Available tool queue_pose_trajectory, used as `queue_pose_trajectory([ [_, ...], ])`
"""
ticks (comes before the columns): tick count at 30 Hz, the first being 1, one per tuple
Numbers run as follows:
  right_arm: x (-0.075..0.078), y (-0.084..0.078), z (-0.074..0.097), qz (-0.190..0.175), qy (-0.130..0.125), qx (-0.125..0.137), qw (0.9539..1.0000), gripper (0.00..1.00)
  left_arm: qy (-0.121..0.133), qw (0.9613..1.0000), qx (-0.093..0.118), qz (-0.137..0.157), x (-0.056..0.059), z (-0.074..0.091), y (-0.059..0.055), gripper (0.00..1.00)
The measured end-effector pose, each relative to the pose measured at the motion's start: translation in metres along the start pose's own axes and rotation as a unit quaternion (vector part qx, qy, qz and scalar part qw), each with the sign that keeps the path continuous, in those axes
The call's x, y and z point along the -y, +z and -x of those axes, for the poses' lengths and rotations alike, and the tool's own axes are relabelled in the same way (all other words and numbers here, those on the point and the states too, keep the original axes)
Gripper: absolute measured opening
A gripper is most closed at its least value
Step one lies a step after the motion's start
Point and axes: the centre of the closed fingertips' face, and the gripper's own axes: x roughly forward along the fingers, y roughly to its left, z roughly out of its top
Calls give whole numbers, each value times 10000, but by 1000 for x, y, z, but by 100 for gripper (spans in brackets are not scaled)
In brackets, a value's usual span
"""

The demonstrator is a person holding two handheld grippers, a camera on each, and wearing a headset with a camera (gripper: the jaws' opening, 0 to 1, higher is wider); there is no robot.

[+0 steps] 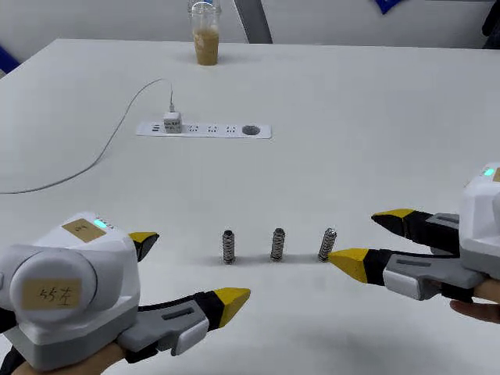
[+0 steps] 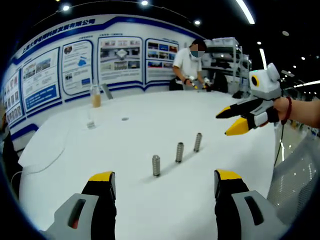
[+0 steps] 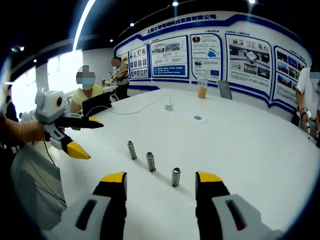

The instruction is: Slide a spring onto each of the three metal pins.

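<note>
Three coiled grey metal springs (image 1: 277, 244) seen upright in a row on the smooth white tabletop (image 1: 351, 117), rightmost slightly tilted, flanked by left gripper (image 1: 191, 267) and right gripper (image 1: 357, 236), both with tapered yellow-tipped jaws spread wide, nothing held

Handwritten sticker (image 1: 51, 294) on left gripper (image 1: 197, 266) "55左", wall posters (image 2: 120, 60) illegible

A power strip (image 1: 205, 130) carries a white charger (image 1: 172, 122); beyond it stands a cup (image 1: 206, 35), perhaps of coffee.
</note>
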Motion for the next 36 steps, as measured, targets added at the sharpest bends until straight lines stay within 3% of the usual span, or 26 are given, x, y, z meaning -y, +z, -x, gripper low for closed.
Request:
queue_pose_trajectory([
  [5, -6, -6, 8, -121, -42, -33, 9999, 60, -36, 9999, 27, 154, 2, 5, 4, 82],
  [11, -12, -11, 15, -331, -62, -11, 9994, 63, -8, 10000, -93, 30, 3, 10, 1, 82],
  [16, -15, -14, 19, -404, -123, 8, 9991, 67, 24, 10000, -77, 48, 2, 15, 0, 82],
  [36, -23, -16, 20, -552, -186, 111, 9982, 76, 117, 9997, -199, 16, 2, 22, -7, 82],
])
